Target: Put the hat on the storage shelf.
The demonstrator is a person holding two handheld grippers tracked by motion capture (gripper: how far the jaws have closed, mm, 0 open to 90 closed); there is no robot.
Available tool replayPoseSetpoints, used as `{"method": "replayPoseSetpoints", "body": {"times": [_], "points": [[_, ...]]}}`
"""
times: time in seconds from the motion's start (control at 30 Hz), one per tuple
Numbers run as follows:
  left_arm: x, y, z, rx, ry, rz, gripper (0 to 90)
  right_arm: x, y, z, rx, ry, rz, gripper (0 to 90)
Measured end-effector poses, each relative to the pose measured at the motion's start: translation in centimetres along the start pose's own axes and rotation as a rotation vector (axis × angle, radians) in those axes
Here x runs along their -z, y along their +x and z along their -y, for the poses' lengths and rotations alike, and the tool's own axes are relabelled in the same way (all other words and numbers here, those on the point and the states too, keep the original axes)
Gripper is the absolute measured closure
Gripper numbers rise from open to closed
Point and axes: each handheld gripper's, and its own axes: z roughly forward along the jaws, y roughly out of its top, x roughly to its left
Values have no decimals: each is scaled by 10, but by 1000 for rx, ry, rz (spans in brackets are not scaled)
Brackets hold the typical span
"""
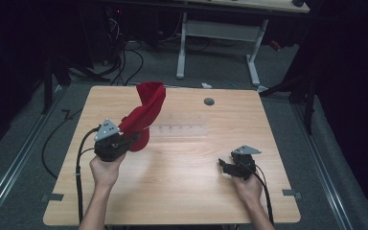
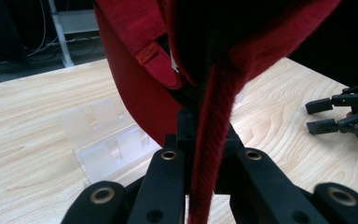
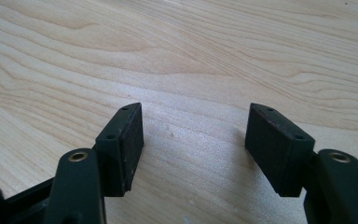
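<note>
A red cloth is lifted off the table, hanging and twisting upward from my left gripper, which is shut on its edge. In the left gripper view the red cloth runs as a thick seam between the two black jaws, and a small orange label shows on it. My right gripper rests low over the wooden table at the right, held by a hand. In the right gripper view my right gripper stands open over bare wood with nothing between its pads.
A clear plastic rack lies flat on the table middle, just right of the cloth; the same rack shows behind the cloth. A small grey disc sits near the far edge. A white-legged desk stands beyond the table.
</note>
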Motion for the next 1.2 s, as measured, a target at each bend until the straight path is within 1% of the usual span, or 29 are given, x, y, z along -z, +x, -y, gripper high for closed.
{"method": "replayPoseSetpoints", "body": {"times": [0.07, 0.13, 0.23, 0.3, 0.5, 0.7, 0.77, 0.9, 1.03, 1.07, 1.17, 1.2], "points": [[0, 2, -3, 17, -10, 1, 856, 0, 0, 0, -2, 0, 0, 373], [-1, 3, -4, 24, -10, -2, 856, 0, 0, 0, -2, 0, -1, 372], [-1, 5, -5, 27, -18, -11, 856, 0, 0, 0, -2, 0, -1, 371], [-1, 6, -5, 32, -17, -10, 856, 0, 0, 0, -2, 0, 0, 371], [-6, 12, -12, 54, -25, -16, 856, 0, 0, 0, -2, 0, -1, 371], [-9, 14, -19, 58, -46, -17, 856, 0, 0, 0, -2, 1, -1, 371], [-12, 16, -23, 59, -57, -29, 856, 0, 0, 0, -2, 1, -2, 371], [-15, 18, -27, 63, -62, -33, 856, 0, 0, 0, -2, 1, -2, 371], [-20, 22, -31, 66, -83, -40, 856, 0, 0, 0, -2, 1, -2, 371], [-23, 24, -32, 63, -88, -53, 856, 0, 0, 0, -1, 0, -2, 371], [-26, 27, -33, 62, -94, -59, 856, 0, 0, 0, -2, 1, -2, 371], [-29, 28, -34, 56, -97, -66, 856, 0, 0, 0, -2, 1, -2, 371]]}}
